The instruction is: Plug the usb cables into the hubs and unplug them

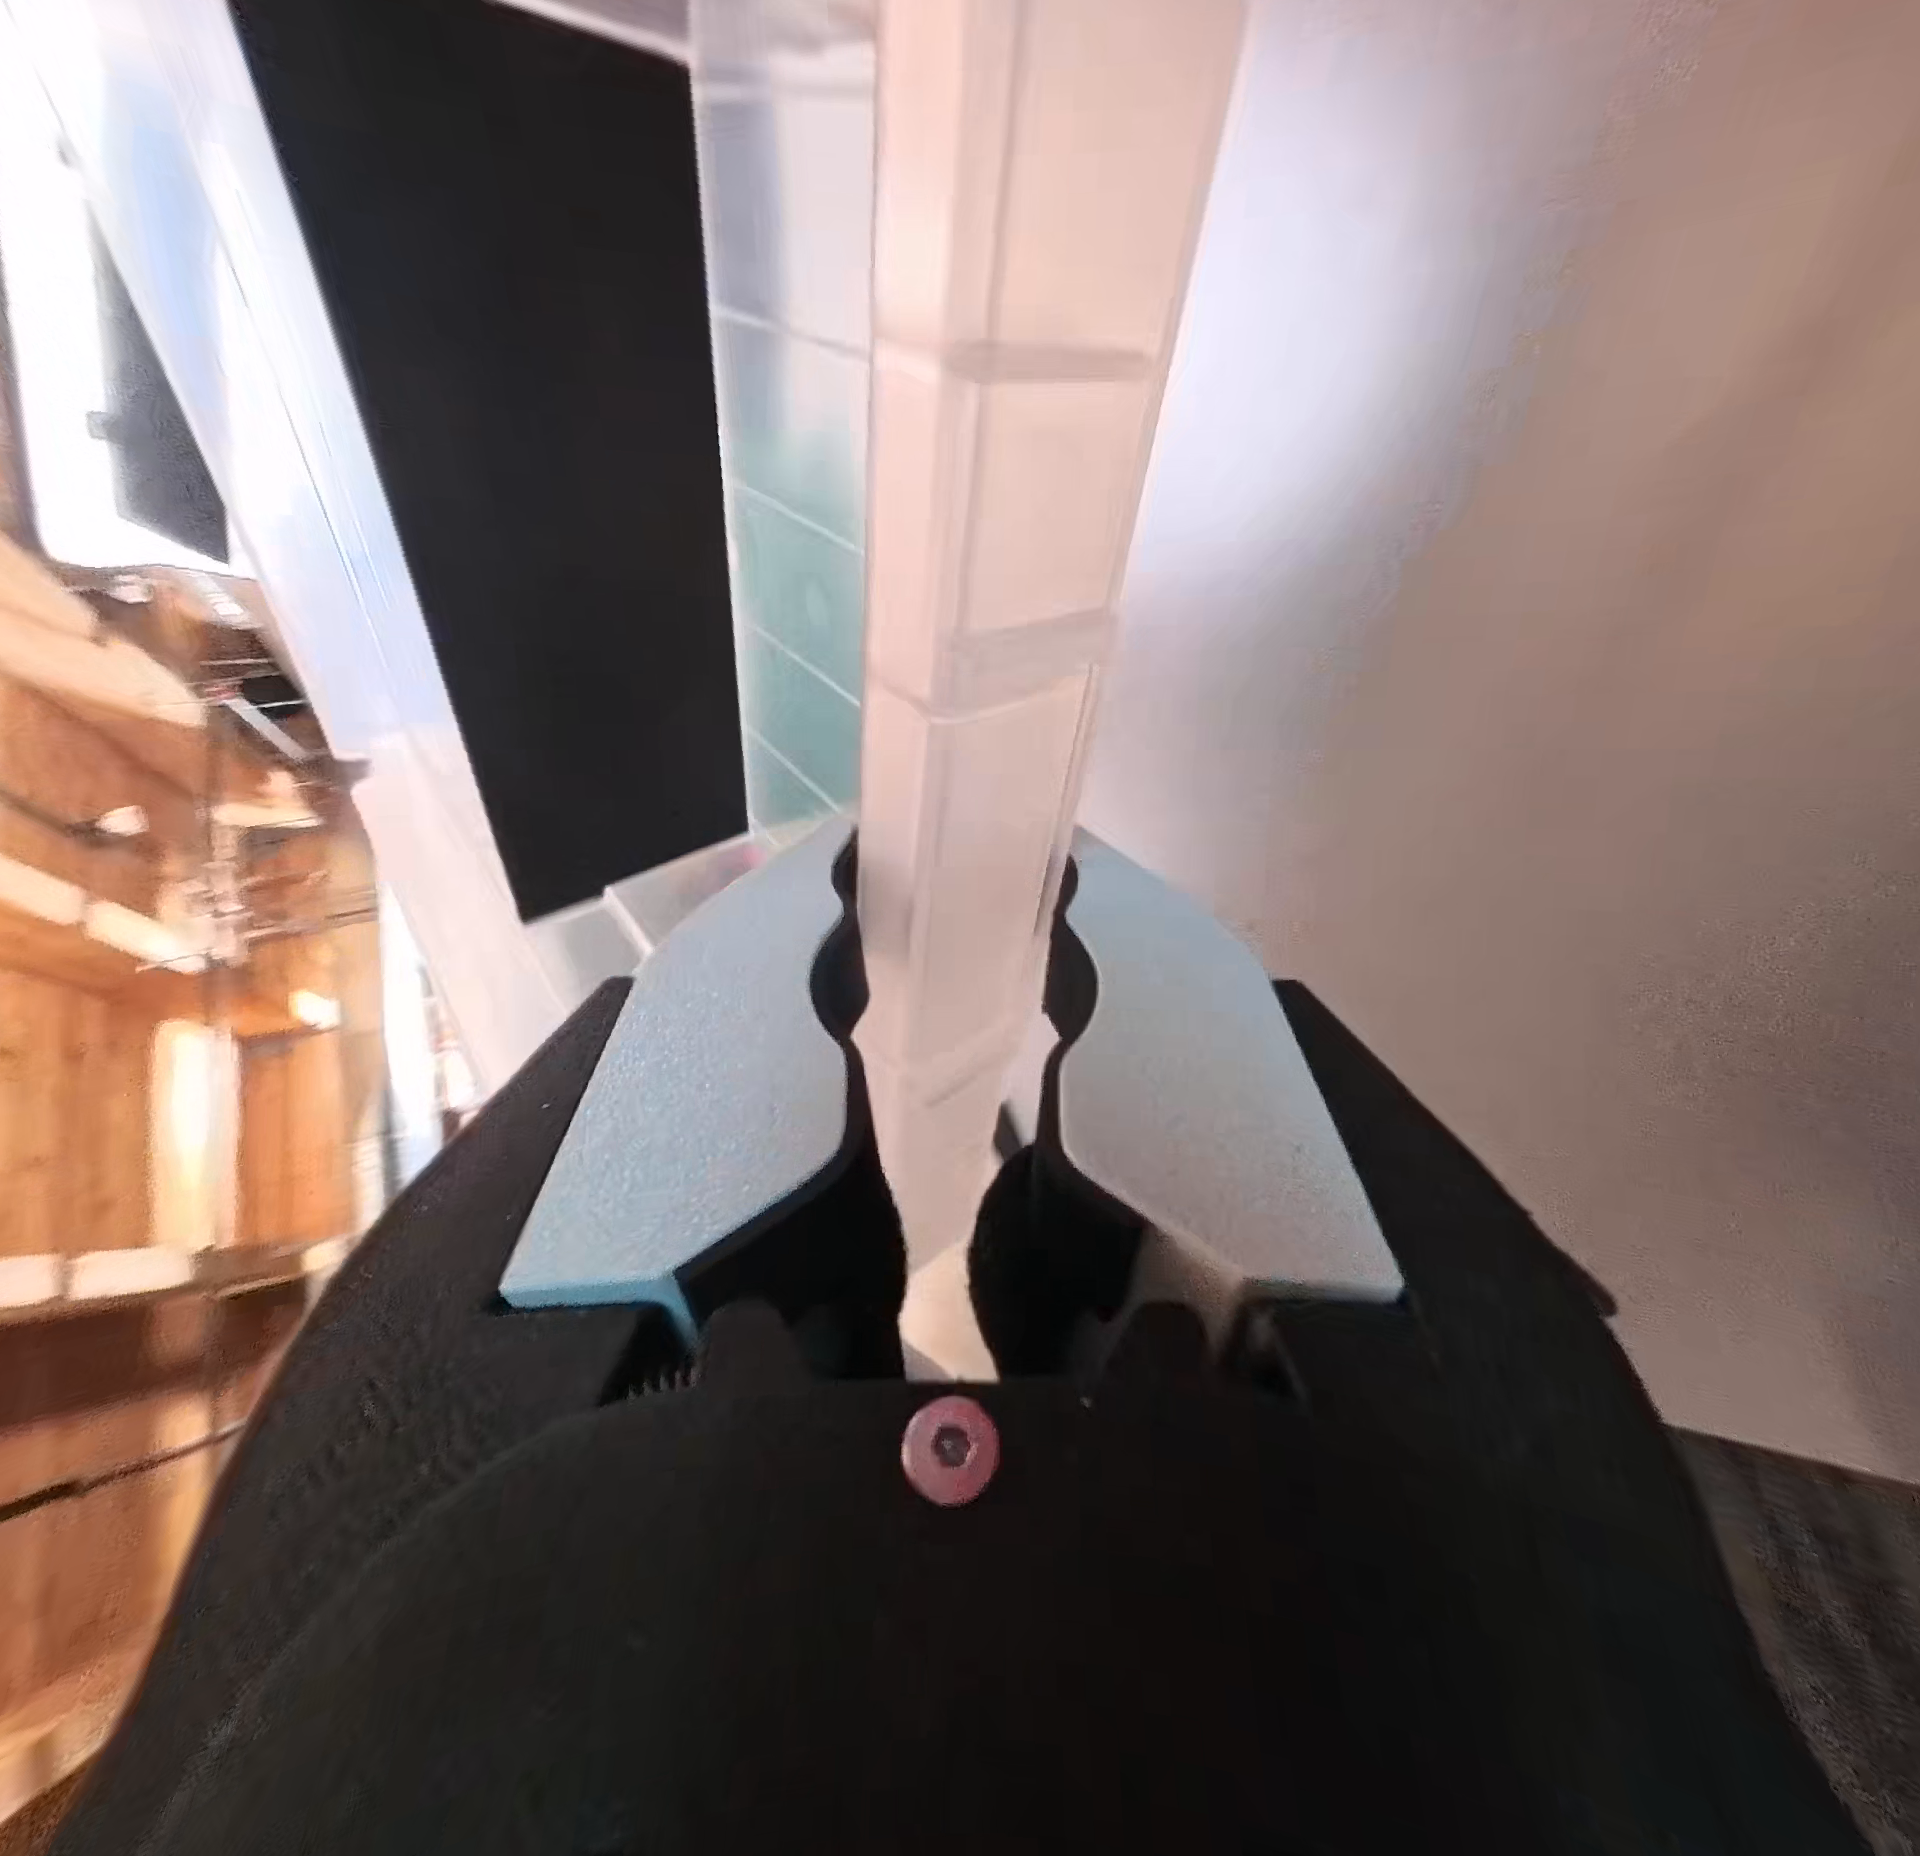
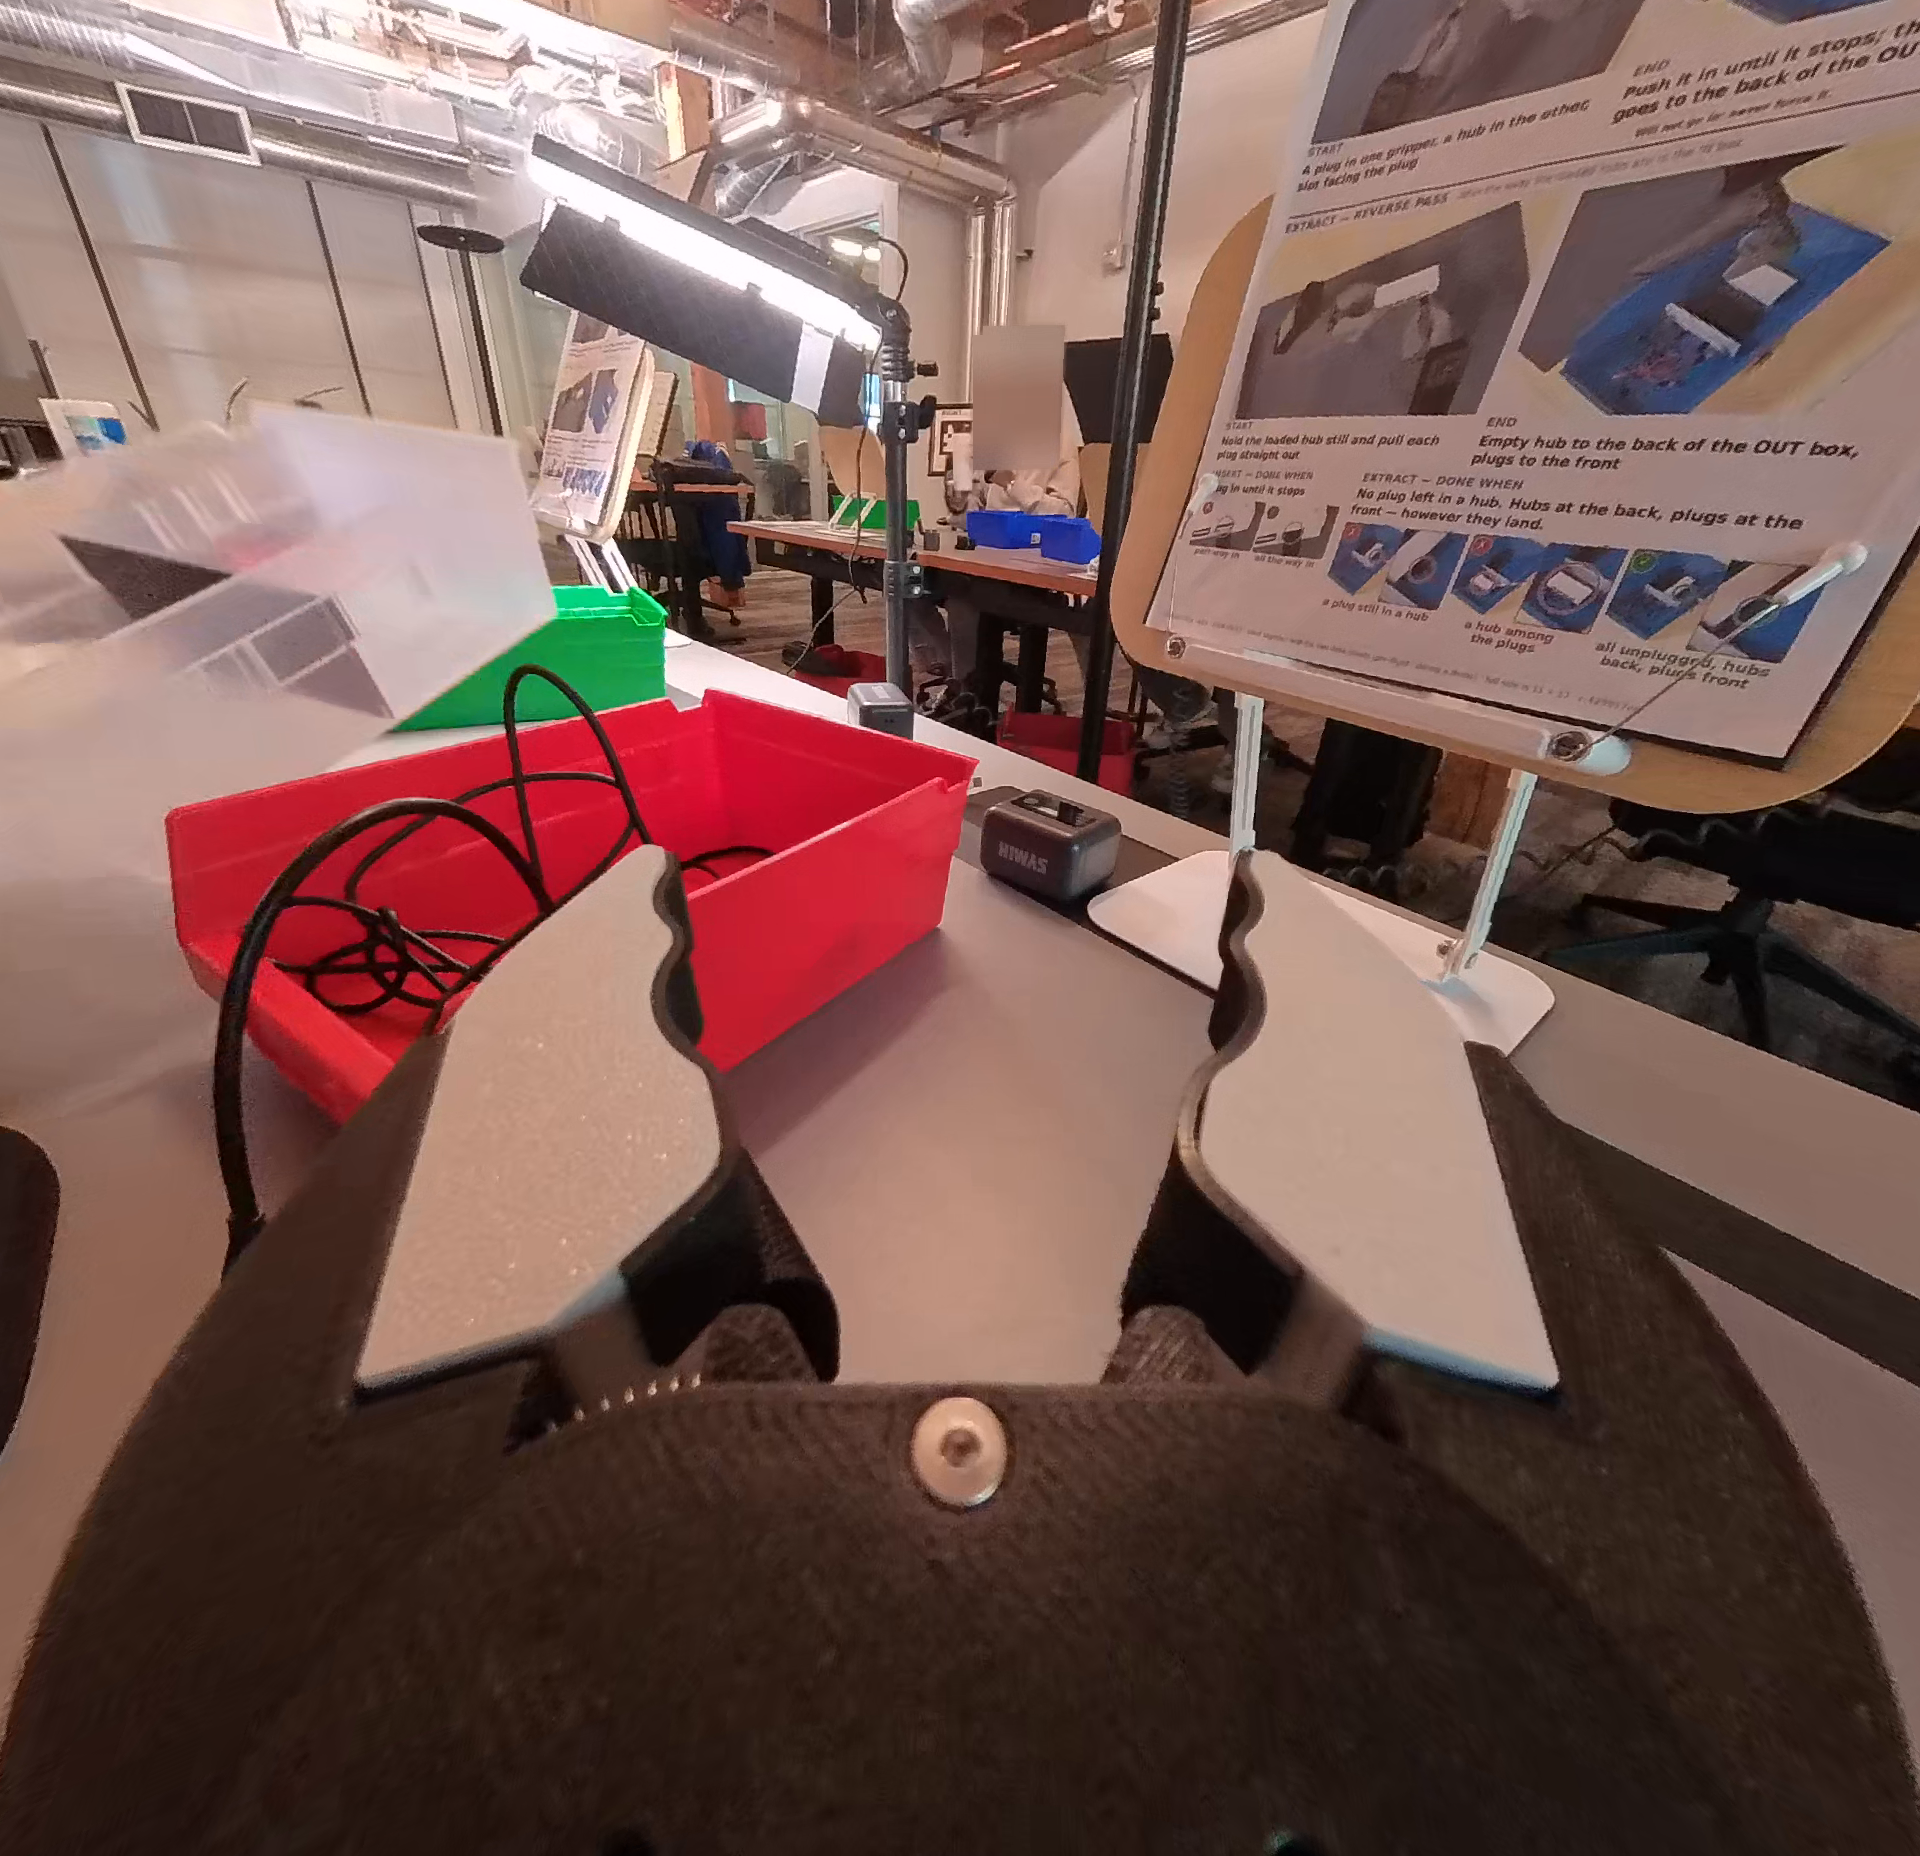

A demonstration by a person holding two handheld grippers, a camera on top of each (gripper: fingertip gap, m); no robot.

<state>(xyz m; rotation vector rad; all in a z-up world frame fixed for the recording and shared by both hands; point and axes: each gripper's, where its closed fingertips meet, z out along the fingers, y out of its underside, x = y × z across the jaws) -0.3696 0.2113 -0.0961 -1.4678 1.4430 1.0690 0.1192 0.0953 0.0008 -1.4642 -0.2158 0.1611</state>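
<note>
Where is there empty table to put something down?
The bare grey tabletop between the red plastic bin and the white stand base is free. Inside the red bin, tangled black cables crowd the near end; its far end looks emptier.

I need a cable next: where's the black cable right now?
In the right wrist view the black cable lies coiled in the red bin on the table, left of the open right gripper; the green bin sits just behind.
</note>
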